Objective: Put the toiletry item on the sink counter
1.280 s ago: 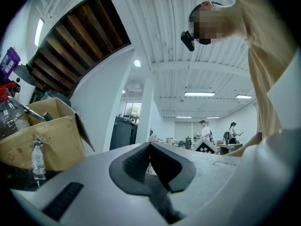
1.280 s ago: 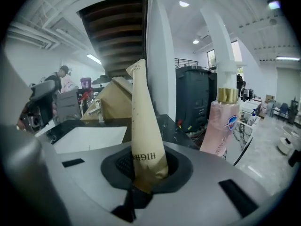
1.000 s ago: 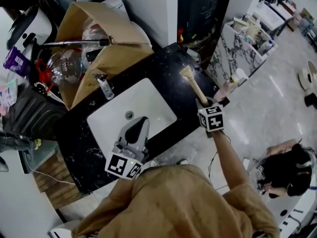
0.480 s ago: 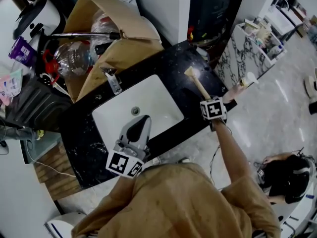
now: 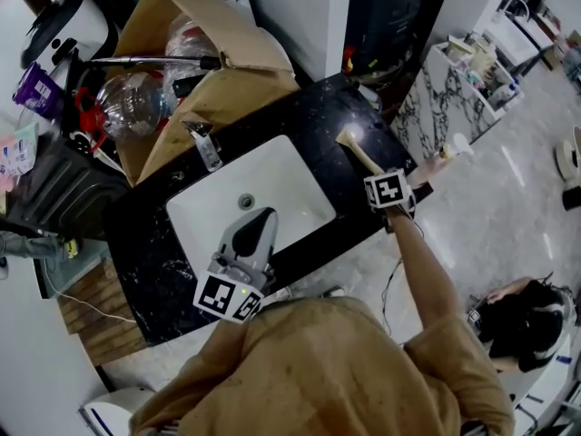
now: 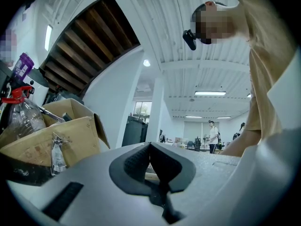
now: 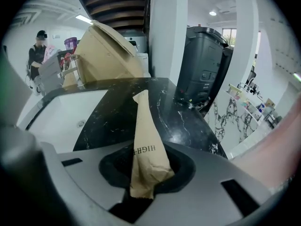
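- Two grippers show in the head view: the left gripper (image 5: 260, 222) hangs over the white basin (image 5: 286, 175), and the right gripper (image 5: 375, 174) is at the right end of the counter (image 5: 313, 116).
- Left jaws are pressed together with nothing between them.
- Right jaws are opening, only narrowly apart, with the crumpled near end of the tan paper packet (image 7: 146, 140) between them.
- From the jaws the packet runs out across the black marbled counter, right of the basin, and its far end lies on the stone.
- Print on the packet reads "HIGH-".
- At the basin's back rim stands the tap (image 5: 205, 145); behind it is an open cardboard box (image 5: 218, 62) holding clear bottles (image 5: 127, 107).
- Beyond the counter stands a black bin (image 7: 207, 62).
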Tool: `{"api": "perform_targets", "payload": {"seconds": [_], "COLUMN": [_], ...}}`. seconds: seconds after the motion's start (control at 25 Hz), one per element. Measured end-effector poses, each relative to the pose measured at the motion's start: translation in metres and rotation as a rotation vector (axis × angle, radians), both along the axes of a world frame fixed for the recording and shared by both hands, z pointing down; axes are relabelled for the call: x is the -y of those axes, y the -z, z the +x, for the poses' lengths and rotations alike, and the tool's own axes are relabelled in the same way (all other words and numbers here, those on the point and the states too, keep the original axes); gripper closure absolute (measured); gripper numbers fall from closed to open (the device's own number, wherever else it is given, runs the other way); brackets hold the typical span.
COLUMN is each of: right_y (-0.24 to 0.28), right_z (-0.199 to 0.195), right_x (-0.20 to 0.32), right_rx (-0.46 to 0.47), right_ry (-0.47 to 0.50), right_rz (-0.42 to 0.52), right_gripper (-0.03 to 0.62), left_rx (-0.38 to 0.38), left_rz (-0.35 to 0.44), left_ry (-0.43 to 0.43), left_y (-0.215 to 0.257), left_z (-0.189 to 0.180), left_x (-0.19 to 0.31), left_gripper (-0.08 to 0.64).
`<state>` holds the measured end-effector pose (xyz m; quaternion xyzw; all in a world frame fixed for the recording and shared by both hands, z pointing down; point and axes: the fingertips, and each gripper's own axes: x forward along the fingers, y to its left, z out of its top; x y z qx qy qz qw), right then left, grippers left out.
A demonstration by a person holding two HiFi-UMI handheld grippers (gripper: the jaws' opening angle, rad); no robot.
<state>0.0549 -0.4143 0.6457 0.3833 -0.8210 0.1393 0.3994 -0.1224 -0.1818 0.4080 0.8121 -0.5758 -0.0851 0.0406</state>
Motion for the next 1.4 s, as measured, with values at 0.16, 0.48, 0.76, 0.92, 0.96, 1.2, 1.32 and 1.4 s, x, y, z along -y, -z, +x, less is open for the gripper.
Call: {"api": "perform_targets", "payload": {"seconds": [0.16,0.48,0.76,0.92,0.96,1.2,1.32,1.4], "right_y": [0.003,-0.01,0.0,0.015,0.021,0.065,0.08,0.089], "right_z": [-0.001,0.003,-0.001,-0.002,-0.003,-0.003,0.008,0.02], "right_x": [0.004,-0.007,-0.01,-0.011,-0.011,-0.014,-0.021,-0.026], "right_rx": [-0.009,-0.03,0.001,0.072,0.112,0.251,0.3,0.345], "right_ry": [0.006,0.009,-0.005,-0.05,-0.069,-0.123,-0.153,-0.185], "right_rz": [0.007,-0.091,-0.054,-0.029,-0.026,0.032,0.066,0.087], "right_gripper": [0.488,0.366,0.253,0.25,0.252,0.252,0.276,0.286], "left_rx": [-0.009,-0.02,-0.022,-0.019,-0.018,-0.023,-0.022,-0.02], "left_rz": [-0.001,-0.007,-0.008,-0.007,-0.008,-0.003,0.008,0.013], "left_ry": [-0.008,-0.01,-0.012,-0.018,-0.021,-0.051,-0.073,-0.089], "left_y": [-0.001,-0.004,-0.002,-0.002,-0.003,-0.003,0.002,0.003], "left_z": [0.001,-0.003,-0.007,-0.009,-0.008,-0.006,0.001,0.007], "left_x": [0.0,-0.004,-0.013,-0.02,-0.021,-0.025,-0.025,-0.026], "left_gripper": [0.557,0.557,0.557,0.557,0.557,0.557,0.557,0.557]}}
